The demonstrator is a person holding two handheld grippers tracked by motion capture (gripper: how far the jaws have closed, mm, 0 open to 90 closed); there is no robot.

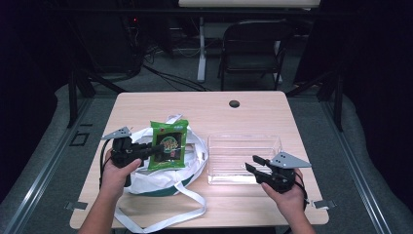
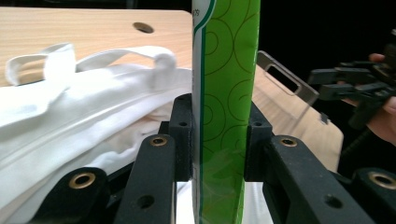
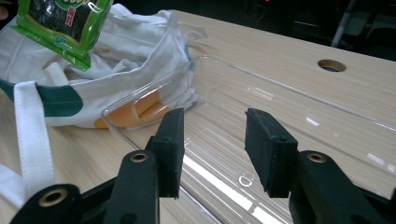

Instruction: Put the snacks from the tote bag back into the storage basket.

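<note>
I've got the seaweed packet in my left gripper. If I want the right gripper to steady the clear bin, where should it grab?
Probably the clear bin's near long wall, from above: the right gripper already hangs open at that rim, and the thin upright wall should fit between its jaws. The end toward the white bag has a handle slot but is crowded by cloth.

green packet, print unreadable
</note>
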